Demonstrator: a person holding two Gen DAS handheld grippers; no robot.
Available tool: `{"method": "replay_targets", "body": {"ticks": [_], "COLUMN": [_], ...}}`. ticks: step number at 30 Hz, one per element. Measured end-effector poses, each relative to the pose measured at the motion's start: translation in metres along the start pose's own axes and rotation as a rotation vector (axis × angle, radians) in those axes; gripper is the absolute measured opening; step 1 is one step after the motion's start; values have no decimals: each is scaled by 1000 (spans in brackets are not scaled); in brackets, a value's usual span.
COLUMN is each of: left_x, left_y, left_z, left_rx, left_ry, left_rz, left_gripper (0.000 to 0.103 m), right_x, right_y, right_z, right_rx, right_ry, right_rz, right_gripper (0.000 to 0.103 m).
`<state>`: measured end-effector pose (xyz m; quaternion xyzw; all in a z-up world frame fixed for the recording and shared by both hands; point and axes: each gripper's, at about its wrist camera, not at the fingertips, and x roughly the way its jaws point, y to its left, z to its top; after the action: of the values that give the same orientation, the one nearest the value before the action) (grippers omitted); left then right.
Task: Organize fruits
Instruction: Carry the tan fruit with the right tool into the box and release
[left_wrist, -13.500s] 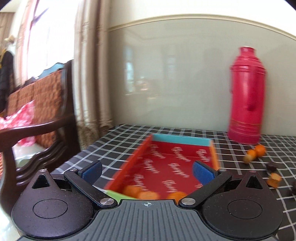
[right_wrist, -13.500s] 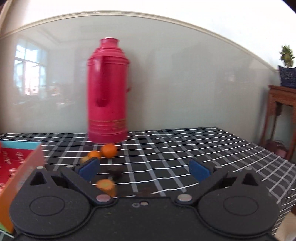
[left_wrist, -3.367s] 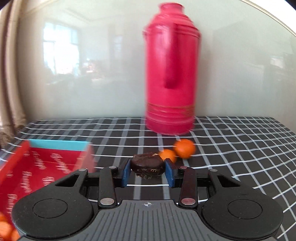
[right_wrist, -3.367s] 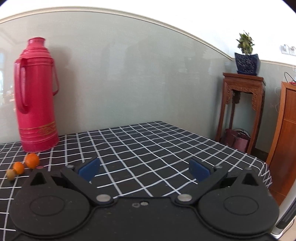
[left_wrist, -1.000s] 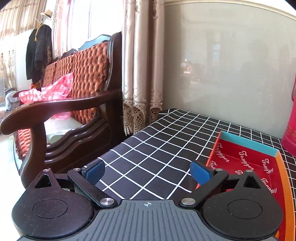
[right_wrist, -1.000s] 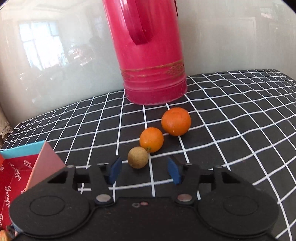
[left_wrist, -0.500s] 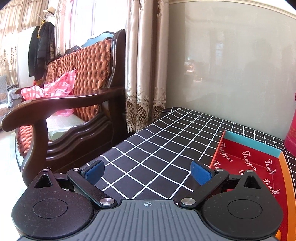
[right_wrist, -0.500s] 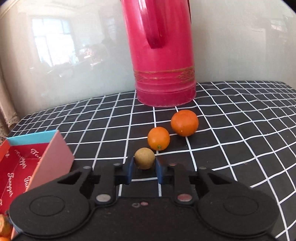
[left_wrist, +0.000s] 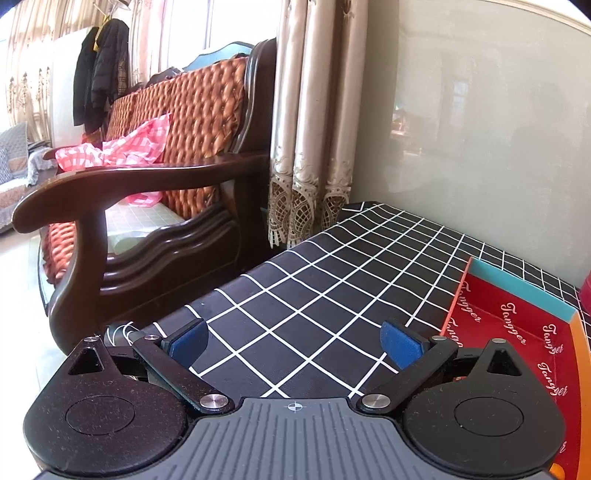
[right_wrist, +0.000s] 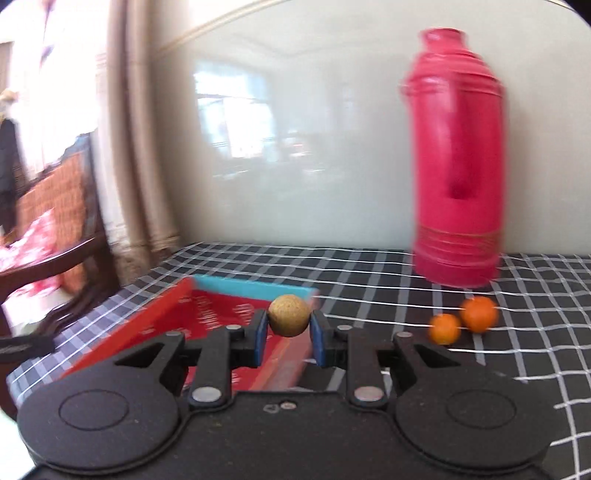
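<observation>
My right gripper is shut on a small round tan fruit and holds it above the right side of the red tray. Two orange fruits, a smaller one and a larger one, lie on the black checked tablecloth to the right. My left gripper is open and empty, low over the tablecloth left of the red tray, facing the table's left edge.
A tall red thermos stands at the back by the wall behind the oranges. A wooden armchair with an orange cushion and a pink checked cloth stands left of the table. Curtains hang behind it.
My right gripper has lifted the tan fruit off the cloth and swung left with it, over the red tray. The left gripper has barely moved.
</observation>
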<state>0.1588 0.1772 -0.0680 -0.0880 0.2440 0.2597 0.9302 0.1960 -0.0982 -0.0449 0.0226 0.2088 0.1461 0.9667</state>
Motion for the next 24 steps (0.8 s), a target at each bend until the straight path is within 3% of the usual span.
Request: {"method": "replay_targets", "body": {"ticks": [9,18,19,21,22,23,24], "left_x": [3,2,1,0,-1,-2,-3], "left_y": [4,-2,-3,-6,-10,-12,-15], "left_z": [0,-2,-2,-3,-2,-3,-3], "left_rx": [4,16,18,21,24,28,32], "left_ry": [13,9,8,5,4,3,1], "left_rz": [28,17,14,11,11,9,6], "left_gripper": [99,99,99,99,99,99,99], "right_x": [-1,-9,-12,-16,-20,-24,-27], "right_y": [45,44,41,35,31,28,25], "right_z": [-11,-14,-13,-10,-8,-8,-6], "right_rx": [-149,-168,-157,-139,-134,-131,-136], "right_ry": [67,57,47,20,-1,-26,-48], "right_rz": [83,66,60,33,16,-2,-26], "right_gripper": [18,28,32,50,69,77,75]}}
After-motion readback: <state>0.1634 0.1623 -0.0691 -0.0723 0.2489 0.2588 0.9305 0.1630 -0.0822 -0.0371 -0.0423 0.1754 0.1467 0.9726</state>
